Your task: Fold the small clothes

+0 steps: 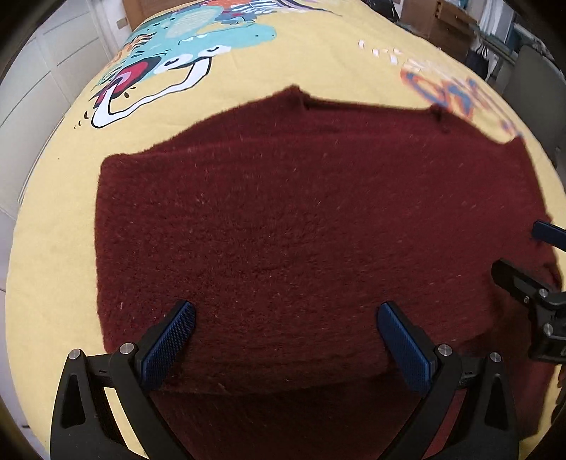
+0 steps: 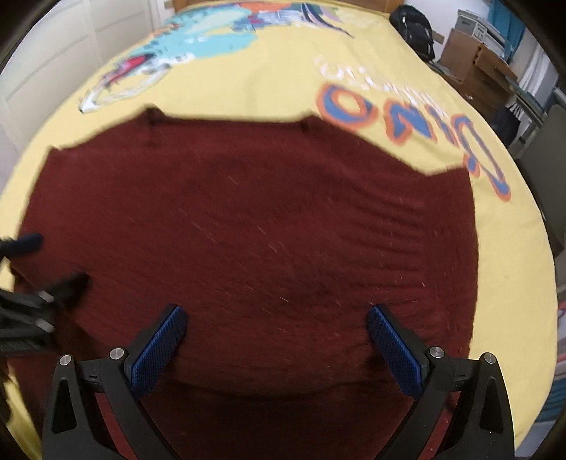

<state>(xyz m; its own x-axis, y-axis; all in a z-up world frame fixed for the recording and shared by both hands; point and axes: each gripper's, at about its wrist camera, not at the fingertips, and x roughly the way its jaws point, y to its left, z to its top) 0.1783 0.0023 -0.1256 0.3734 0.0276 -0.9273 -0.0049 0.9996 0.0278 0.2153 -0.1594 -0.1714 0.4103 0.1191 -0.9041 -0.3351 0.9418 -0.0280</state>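
A dark red fuzzy knit garment [image 1: 283, 219] lies spread on a yellow bedspread, its near part folded over so a doubled edge runs across just in front of the fingers. My left gripper [image 1: 286, 315] hovers over the garment's near left part, open, nothing between its blue pads. In the right wrist view the same garment [image 2: 265, 230] fills the middle, and my right gripper [image 2: 276, 318] stands open above its near right part, holding nothing. Each gripper shows at the edge of the other's view: the right one [image 1: 523, 254], the left one [image 2: 49, 262].
The yellow bedspread [image 1: 318, 70] carries a cartoon dinosaur print [image 1: 198, 46] and orange-blue lettering [image 2: 406, 120]. White cupboard doors [image 1: 53, 70] stand to the left. Cardboard boxes [image 2: 474, 60], a dark bag [image 2: 414, 24] and a chair back [image 1: 530, 74] lie beyond the bed's right side.
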